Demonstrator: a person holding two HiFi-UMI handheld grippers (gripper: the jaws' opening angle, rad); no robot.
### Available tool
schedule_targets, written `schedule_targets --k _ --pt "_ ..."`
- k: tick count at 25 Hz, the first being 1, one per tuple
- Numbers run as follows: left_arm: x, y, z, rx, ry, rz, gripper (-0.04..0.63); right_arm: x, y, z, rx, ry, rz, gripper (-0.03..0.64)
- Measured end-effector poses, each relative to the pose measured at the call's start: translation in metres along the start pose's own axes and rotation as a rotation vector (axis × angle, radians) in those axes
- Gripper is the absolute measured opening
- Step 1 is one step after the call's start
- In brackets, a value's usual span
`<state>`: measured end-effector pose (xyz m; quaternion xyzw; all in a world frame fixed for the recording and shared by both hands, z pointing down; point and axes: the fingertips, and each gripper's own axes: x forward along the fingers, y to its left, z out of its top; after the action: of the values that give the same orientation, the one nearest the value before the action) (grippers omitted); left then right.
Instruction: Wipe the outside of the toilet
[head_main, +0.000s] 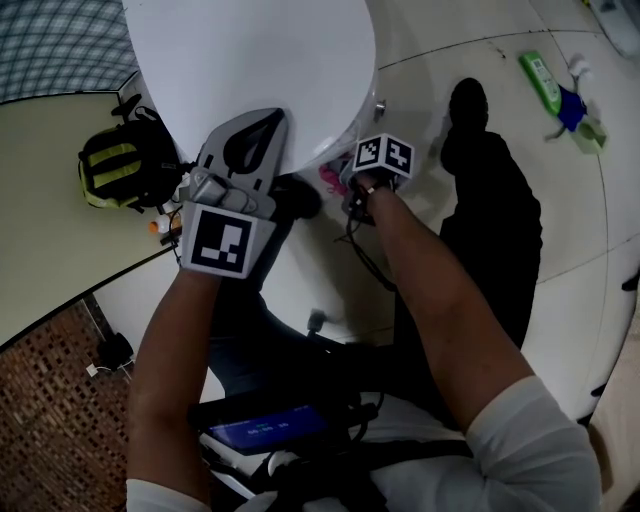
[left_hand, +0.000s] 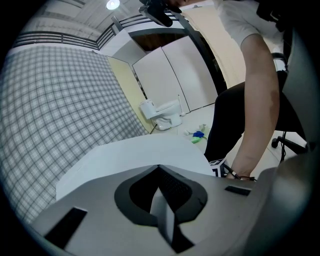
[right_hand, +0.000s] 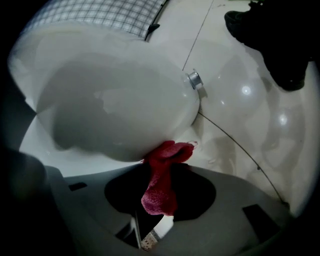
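The white toilet's closed lid (head_main: 250, 60) fills the top of the head view. My left gripper (head_main: 265, 122) lies shut and empty on the lid's front edge; in the left gripper view its jaws meet over the lid (left_hand: 135, 152). My right gripper (right_hand: 162, 167) is shut on a red cloth (right_hand: 161, 180). The cloth's bunched end presses against the underside of the toilet bowl's outer wall (right_hand: 115, 115). In the head view the right gripper's marker cube (head_main: 383, 155) sits at the bowl's right side, with the red cloth (head_main: 331, 181) just below the rim.
A chrome bolt cap (right_hand: 194, 79) sticks out of the bowl's side. My black shoe (head_main: 468, 108) stands on the tiled floor to the right. A green bottle (head_main: 540, 80) and blue items (head_main: 572, 106) lie farther off. A yellow-black bag (head_main: 118, 165) sits left of the toilet by a beige partition (head_main: 50, 230).
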<state>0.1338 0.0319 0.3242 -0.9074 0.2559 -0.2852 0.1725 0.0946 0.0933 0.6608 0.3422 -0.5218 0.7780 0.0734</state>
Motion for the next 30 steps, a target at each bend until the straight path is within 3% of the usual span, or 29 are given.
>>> schedule_targets --k 21,25,30 --pt "-0.001 -0.006 0.007 0.027 -0.057 -0.008 -0.018 0.033 0.014 -0.029 0.281 -0.057 0.098 0.141" --pt "-0.003 -0.007 0.008 0.043 -0.078 -0.022 -0.018 0.033 0.008 -0.035 0.236 -0.013 0.048 0.141" --pt "-0.004 -0.007 0.005 0.059 -0.056 -0.032 -0.018 0.016 0.000 -0.037 0.052 0.063 -0.052 0.141"
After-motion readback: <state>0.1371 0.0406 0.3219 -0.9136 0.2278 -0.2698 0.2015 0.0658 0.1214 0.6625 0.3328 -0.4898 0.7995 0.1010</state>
